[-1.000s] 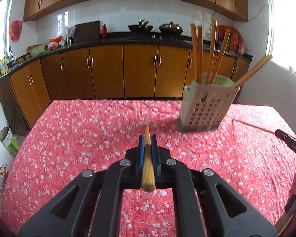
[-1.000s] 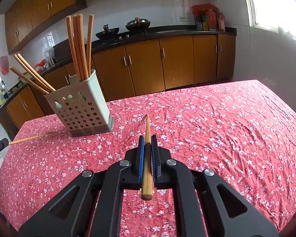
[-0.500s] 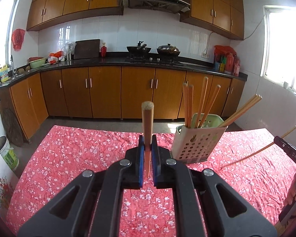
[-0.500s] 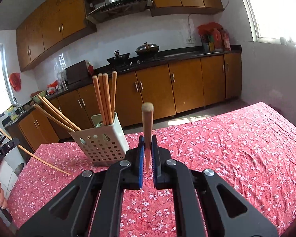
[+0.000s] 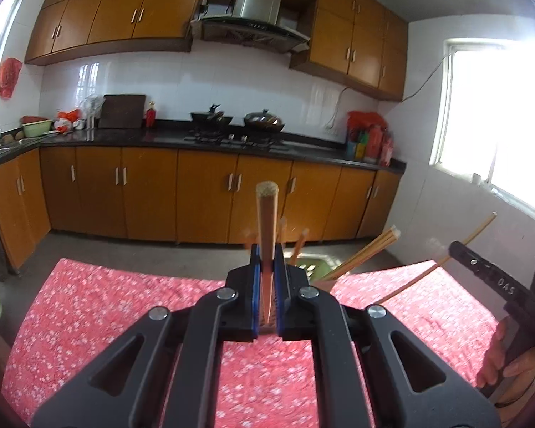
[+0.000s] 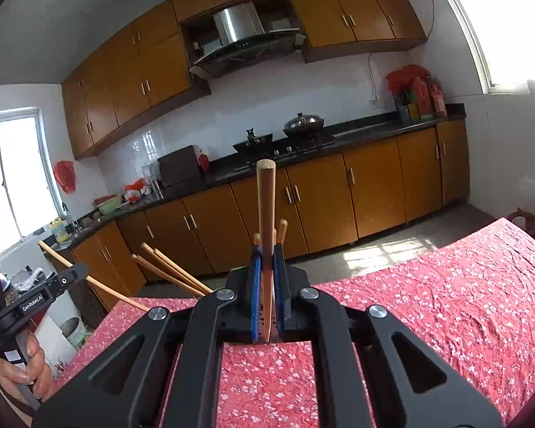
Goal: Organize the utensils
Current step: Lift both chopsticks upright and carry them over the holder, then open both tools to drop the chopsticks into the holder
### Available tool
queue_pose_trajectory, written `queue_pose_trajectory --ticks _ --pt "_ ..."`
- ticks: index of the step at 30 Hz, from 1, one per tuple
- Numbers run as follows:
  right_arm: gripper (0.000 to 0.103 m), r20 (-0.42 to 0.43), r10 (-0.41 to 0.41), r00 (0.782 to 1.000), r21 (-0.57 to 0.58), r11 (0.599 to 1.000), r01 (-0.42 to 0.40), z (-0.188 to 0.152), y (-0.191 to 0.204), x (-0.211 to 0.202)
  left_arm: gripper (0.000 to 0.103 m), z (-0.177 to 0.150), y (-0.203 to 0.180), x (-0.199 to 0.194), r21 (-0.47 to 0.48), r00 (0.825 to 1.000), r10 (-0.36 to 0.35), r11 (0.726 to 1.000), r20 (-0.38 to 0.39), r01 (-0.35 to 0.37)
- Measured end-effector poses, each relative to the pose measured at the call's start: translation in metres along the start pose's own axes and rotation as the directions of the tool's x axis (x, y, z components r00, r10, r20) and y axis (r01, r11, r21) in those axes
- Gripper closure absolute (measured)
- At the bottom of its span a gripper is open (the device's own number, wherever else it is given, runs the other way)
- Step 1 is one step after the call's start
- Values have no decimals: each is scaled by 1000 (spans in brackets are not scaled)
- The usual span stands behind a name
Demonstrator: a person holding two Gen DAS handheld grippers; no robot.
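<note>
I've lifted both chopsticks off the table; my left gripper (image 5: 266, 278) and right gripper (image 6: 266, 278) each clamp one, blunt end up, ready for the holder (image 5: 312, 271).

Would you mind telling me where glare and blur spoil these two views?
Left wrist view: the window is blown out white, and the chopstick tips behind the tongs are smeared. Right wrist view: the upper-right window glares; sunlight patches the floor.
</note>
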State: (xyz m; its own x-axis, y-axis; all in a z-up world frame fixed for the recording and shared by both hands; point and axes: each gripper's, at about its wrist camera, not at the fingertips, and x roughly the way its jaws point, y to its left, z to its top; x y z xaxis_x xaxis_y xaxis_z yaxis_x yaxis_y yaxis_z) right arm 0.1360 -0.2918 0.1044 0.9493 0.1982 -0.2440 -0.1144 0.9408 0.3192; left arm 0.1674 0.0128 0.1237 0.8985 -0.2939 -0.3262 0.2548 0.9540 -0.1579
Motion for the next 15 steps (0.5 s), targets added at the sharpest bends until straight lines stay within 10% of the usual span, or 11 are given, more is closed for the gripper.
queue_pose_trajectory --ticks 15 --pt "96 118 11 993 -62 998 -4 37 17 36 95 55 -47 35 13 987 33 999 159 -36"
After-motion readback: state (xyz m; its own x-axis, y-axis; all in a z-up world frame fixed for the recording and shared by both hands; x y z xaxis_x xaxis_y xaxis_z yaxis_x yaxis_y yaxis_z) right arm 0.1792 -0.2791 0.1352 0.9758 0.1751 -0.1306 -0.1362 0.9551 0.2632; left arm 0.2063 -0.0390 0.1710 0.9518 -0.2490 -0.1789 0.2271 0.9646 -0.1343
